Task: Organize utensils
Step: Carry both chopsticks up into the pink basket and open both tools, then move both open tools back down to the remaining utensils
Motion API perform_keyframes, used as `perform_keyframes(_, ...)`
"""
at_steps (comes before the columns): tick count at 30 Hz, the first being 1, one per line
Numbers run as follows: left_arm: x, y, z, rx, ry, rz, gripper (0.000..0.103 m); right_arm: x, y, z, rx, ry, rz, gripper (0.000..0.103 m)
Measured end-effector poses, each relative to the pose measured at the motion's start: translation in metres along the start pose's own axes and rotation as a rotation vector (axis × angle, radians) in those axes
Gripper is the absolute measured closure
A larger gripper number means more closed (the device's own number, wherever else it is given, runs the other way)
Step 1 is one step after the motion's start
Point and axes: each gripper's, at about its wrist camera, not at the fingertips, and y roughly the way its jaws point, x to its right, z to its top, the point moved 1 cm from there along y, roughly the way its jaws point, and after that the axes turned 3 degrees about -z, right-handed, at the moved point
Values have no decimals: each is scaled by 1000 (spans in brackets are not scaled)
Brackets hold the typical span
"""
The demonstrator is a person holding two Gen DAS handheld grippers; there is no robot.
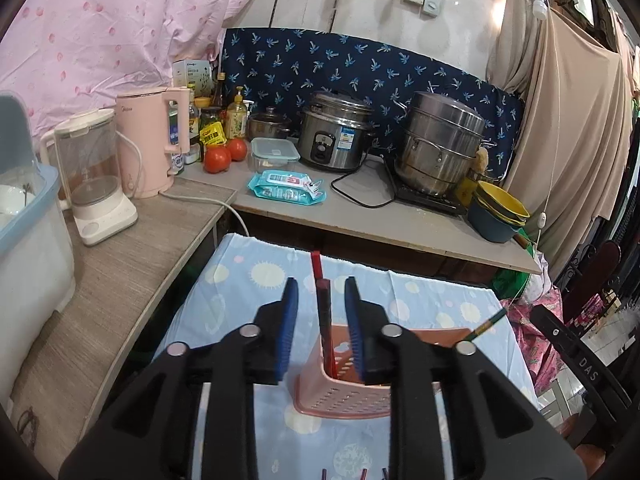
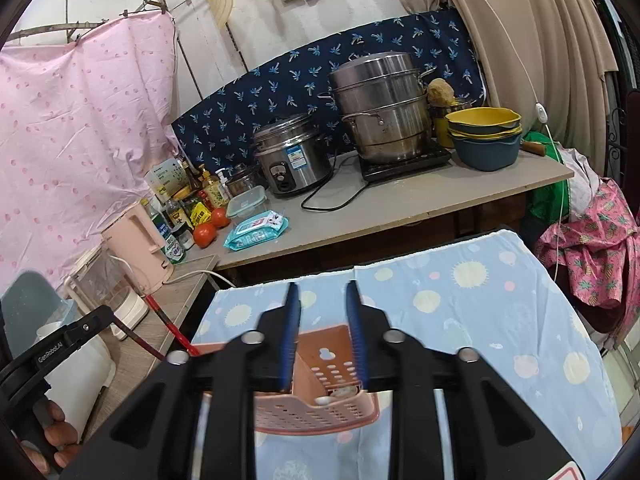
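The left gripper [image 1: 321,300] hangs with its blue-padded jaws spread, a pair of red and black chopsticks [image 1: 323,312] standing between them untouched, lower ends down in the pink perforated plastic utensil holder [image 1: 344,396] on the blue patterned cloth [image 1: 248,276]. Their long axis runs near upright, leaning slightly away. The right gripper [image 2: 323,308], also spread and empty, hovers over the holder's other compartment; the left looks nearer the chopsticks.

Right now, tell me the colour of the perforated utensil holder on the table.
Salmon pink; the utensil holder shows best in the right wrist view.
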Motion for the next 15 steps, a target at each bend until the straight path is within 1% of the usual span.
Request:
perform_keyframes(6,2,-17,-13,-5,9,-2,79,4,-18,-15,-19,-9,-2,68)
perform_keyframes(12,8,-36,-31,-10,42,19,79,7,-36,-41,-59,-19,1,67)
perform_keyframes(15,8,-45,-45,-27,50,27,79,6,-45,-57,-78,-43,-9,66)
